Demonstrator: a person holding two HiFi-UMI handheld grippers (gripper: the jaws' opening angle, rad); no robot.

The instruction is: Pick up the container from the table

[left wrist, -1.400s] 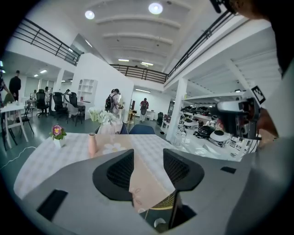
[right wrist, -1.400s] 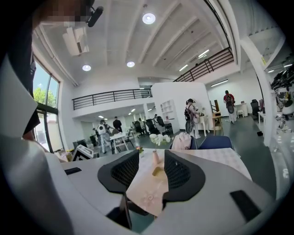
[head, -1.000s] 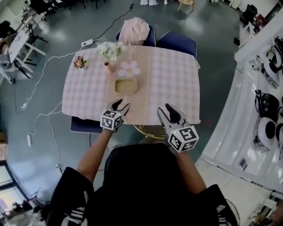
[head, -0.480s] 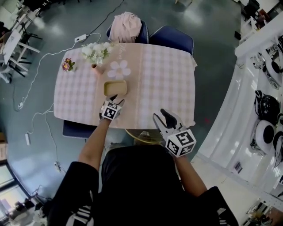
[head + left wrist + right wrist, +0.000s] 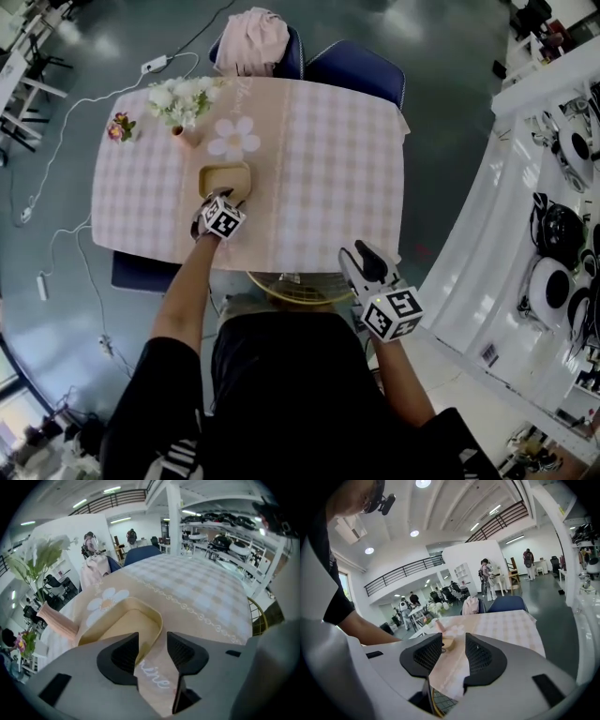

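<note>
In the head view, the cream container (image 5: 225, 177) is seen by the near edge of the table (image 5: 347, 169), its long axis along that edge, with the left gripper (image 5: 225, 197) at its near rim. In the left gripper view, the jaws are held apart astride that rim; only cream floor is seen inside, and "ine" is read on the cloth (image 5: 197, 597). In the right gripper view, the jaws of the right gripper (image 5: 453, 653) are parted, with nothing clasped.

black top (image 5: 300, 394) | white-striped sleeves (image 5: 169, 459) | grey tongs (image 5: 151, 645) | black pads (image 5: 123, 654) | marker cubes (image 5: 223, 221)
</note>
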